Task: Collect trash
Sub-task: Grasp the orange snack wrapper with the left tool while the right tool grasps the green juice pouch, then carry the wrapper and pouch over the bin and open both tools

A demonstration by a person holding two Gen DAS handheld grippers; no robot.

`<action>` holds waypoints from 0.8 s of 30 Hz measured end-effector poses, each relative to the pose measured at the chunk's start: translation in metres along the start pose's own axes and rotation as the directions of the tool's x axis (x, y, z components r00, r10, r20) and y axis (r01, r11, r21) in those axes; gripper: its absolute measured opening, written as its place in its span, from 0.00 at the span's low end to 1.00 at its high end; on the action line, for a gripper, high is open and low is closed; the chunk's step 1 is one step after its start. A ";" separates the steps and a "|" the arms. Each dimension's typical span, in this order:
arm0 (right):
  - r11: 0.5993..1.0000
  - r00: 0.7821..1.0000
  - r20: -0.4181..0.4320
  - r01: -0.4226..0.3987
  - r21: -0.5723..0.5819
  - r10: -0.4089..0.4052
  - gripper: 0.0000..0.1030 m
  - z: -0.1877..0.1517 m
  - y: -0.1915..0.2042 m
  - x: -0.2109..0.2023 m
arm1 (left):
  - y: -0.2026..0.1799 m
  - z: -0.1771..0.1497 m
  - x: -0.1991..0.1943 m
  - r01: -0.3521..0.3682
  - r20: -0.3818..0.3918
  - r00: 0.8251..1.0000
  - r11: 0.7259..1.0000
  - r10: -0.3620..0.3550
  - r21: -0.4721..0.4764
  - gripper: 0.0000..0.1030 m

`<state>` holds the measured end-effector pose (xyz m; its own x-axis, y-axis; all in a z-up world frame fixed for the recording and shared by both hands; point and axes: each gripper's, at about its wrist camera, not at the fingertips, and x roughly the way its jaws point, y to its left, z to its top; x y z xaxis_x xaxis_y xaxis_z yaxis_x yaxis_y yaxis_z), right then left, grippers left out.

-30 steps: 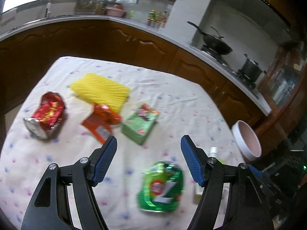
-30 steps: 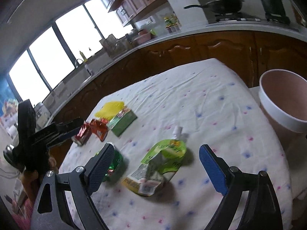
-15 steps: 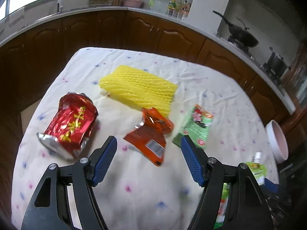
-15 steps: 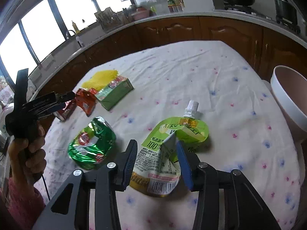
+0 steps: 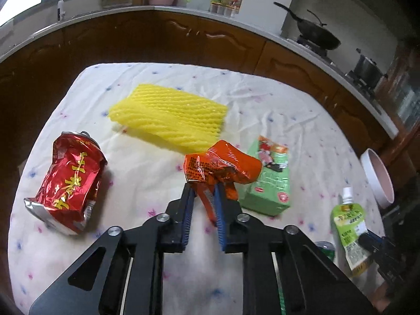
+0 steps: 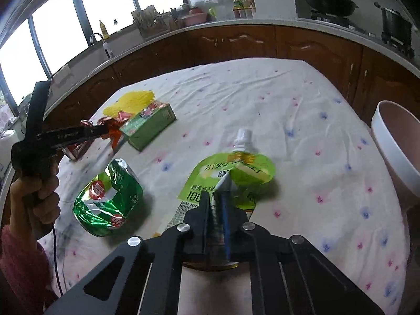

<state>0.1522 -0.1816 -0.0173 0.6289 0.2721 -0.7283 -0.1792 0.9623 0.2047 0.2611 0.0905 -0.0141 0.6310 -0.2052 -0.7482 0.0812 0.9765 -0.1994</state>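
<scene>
Kitchen, seen from two gripper-mounted cameras over a table (image 5: 275, 110) draped in a white cloth dotted pink and blue.

Left gripper (image 5: 203, 195) with jaws just closed, now clamped on the lower edge of a crumpled orange wrapper (image 5: 223, 165) — wrapper bunched above the blue pads. Seen from the right wrist view as a black tool gripped by a hand (image 6: 39, 191) in a pink sleeve, orange foil pinched at its tip.

Right gripper (image 6: 218, 202) also just closed, pinching a raised fold of a light-green spouted drink pouch (image 6: 236, 173), white cap pointing away from the camera; pouch lying on the cloth near the table's right edge.

Other trash on the cloth:
- crushed red can (image 5: 68, 181), on its side, left of the orange wrapper
- yellow foam fruit net (image 5: 170, 118), flat, beyond the wrapper
- green carton (image 5: 270, 181), just right of the wrapper, touching or nearly so
- crushed green can (image 6: 107, 199), left of the pouch

Off the table's right edge — a white bin (image 6: 388, 157) with pinkish inside, open top.

Behind: dark wooden cabinets, a pale counter, a wok (image 5: 315, 35) and a pot (image 6: 396, 26) on the stove.
</scene>
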 end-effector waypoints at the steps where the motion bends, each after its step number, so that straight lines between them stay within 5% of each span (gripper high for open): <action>1: 1.000 1.000 0.007 -0.008 0.002 0.008 0.07 0.000 -0.001 -0.002 | -0.002 -0.001 -0.005 0.001 0.009 1.000 1.000 -0.001 0.001 0.07; 13: 0.998 0.993 0.108 -0.048 0.041 0.043 0.07 0.010 -0.023 -0.034 | -0.051 0.007 -0.062 0.120 0.111 0.986 0.992 -0.123 0.037 0.03; 24: 0.995 0.985 0.171 -0.020 0.097 0.003 0.07 0.013 -0.056 -0.063 | -0.120 0.006 -0.062 0.232 0.076 0.967 0.965 -0.242 0.119 0.03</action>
<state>0.1328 -0.2525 0.0256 0.7485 0.2713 -0.6051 -0.1177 0.9523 0.2814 0.2169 -0.0136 0.0601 0.6493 -0.4301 -0.6272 0.3167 0.9027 -0.2911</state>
